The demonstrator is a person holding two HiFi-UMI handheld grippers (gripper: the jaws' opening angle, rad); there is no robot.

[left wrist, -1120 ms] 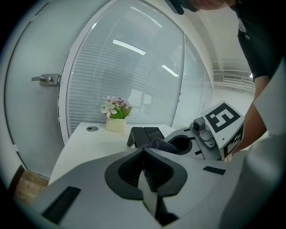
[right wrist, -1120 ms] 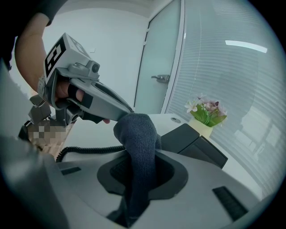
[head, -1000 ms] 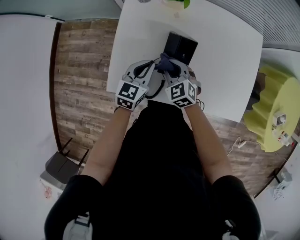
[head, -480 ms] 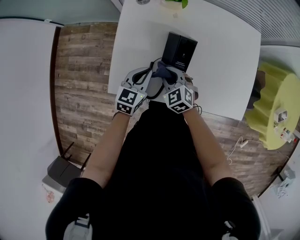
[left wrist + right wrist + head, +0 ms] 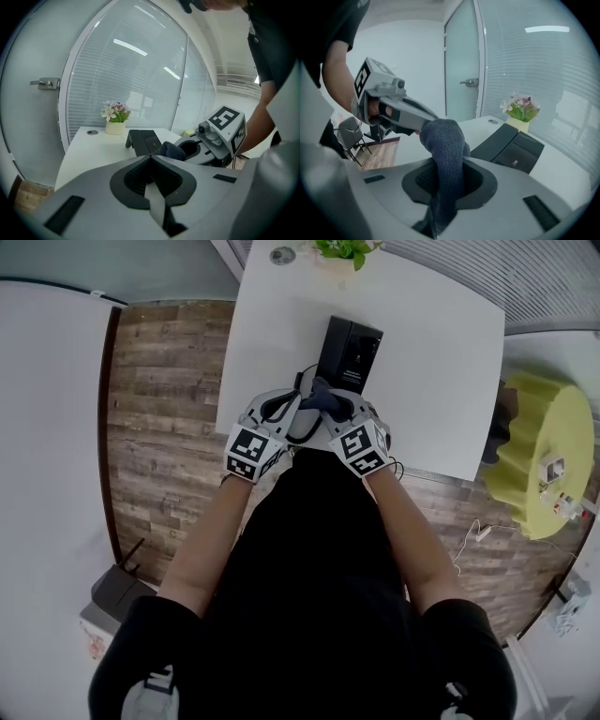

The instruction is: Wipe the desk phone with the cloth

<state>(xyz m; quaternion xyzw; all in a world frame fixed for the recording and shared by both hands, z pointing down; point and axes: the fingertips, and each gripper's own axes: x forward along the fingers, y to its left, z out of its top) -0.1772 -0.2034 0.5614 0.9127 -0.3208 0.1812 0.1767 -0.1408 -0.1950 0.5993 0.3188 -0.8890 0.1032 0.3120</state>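
The black desk phone stands on the white table, its back towards me. My right gripper is shut on a dark blue cloth, held just short of the phone's near end. In the right gripper view the cloth sticks up between the jaws, with the phone beyond it on the right. My left gripper is right beside the cloth. Its jaws are shut with nothing between them, and the phone lies ahead of it.
A small flower pot and a round cable grommet sit at the table's far edge, in front of a glass wall with blinds. A yellow-green round seat stands on the wooden floor to the right.
Both grippers have stayed close together at the phone's near end, shifting only slightly. The cloth remains in the right gripper. The head camera has tilted a little.
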